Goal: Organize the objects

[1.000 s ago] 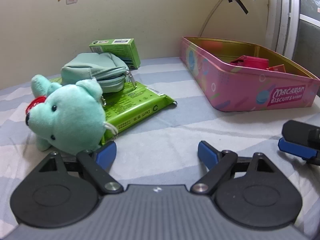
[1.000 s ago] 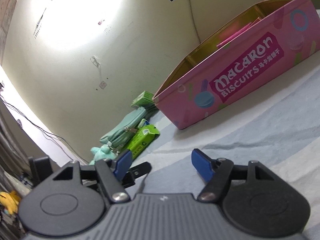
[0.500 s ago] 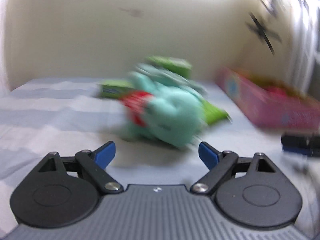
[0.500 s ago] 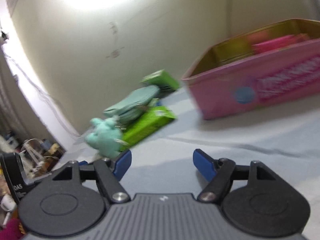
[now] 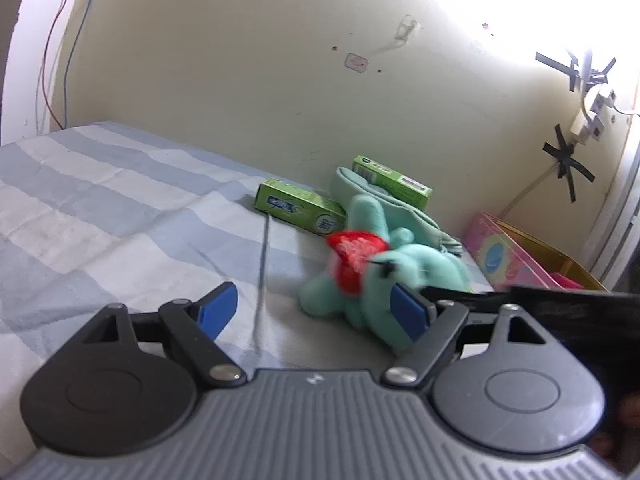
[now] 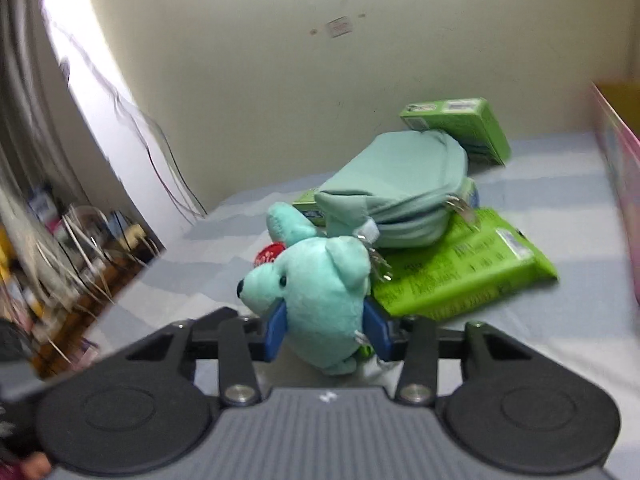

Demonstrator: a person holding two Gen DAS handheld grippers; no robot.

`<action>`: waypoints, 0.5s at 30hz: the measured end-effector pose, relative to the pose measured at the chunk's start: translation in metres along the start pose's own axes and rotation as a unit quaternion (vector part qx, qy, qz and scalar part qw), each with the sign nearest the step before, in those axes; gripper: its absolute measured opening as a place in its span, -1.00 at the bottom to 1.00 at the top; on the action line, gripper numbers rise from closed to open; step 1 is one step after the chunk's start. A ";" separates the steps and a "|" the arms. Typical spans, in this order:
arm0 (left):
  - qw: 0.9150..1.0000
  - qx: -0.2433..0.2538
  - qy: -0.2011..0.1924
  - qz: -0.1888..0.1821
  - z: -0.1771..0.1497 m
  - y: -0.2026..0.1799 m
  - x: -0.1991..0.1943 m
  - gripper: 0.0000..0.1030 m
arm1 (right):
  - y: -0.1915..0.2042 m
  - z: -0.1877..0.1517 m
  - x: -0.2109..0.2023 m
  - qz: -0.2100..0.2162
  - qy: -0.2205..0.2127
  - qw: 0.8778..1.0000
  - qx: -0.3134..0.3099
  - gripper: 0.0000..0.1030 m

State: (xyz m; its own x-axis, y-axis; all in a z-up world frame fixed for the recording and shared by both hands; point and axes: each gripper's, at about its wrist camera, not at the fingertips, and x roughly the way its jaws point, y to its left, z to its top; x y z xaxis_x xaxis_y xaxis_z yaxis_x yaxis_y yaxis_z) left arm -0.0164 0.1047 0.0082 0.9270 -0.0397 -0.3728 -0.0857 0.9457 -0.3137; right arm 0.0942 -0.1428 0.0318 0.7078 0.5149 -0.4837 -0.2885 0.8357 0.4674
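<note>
A mint-green teddy bear point(image 6: 320, 284) with a red heart point(image 5: 354, 256) lies on the striped bed sheet. My right gripper point(image 6: 325, 330) has its blue pads pressed on both sides of the bear's head. In the left wrist view the bear point(image 5: 400, 276) lies just ahead of the right pad, with the right gripper's black body point(image 5: 560, 308) reaching in from the right. My left gripper point(image 5: 316, 312) is open and empty over the sheet. A mint pouch point(image 6: 400, 196) rests on a flat green packet point(image 6: 464, 268). The pink biscuit tin point(image 5: 520, 256) stands at the right.
Two green boxes point(image 5: 296, 206) point(image 5: 394, 184) lie near the wall behind the pouch. The wall is close behind. The bed's left edge point(image 6: 132, 280) drops to a cluttered floor. Striped sheet point(image 5: 100, 208) stretches to the left.
My right gripper has swung left and closed onto the bear's head. My left gripper has turned left, so the bear now sits at its right side; it stays open.
</note>
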 end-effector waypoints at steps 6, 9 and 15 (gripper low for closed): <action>0.998 0.015 0.007 -0.065 -0.003 -0.009 -0.006 0.65 | -0.052 -0.034 -0.108 0.024 0.000 0.994 0.102 -0.19; 0.989 0.036 0.034 -0.139 -0.009 -0.038 -0.009 0.64 | -0.086 -0.061 -0.156 -0.006 -0.001 0.988 0.156 -0.12; 0.951 0.134 0.091 -0.264 -0.031 -0.134 -0.004 0.63 | -0.099 -0.093 -0.213 -0.125 -0.084 0.977 0.150 0.60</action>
State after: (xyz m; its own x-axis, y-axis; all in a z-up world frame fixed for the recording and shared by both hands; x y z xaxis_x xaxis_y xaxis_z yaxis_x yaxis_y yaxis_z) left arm -0.0200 -0.0317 0.0249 0.7344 -0.5636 -0.3781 0.4923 0.8259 -0.2750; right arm -0.0881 -0.3172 0.0202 0.8355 0.2409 -0.4939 0.0923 0.8245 0.5583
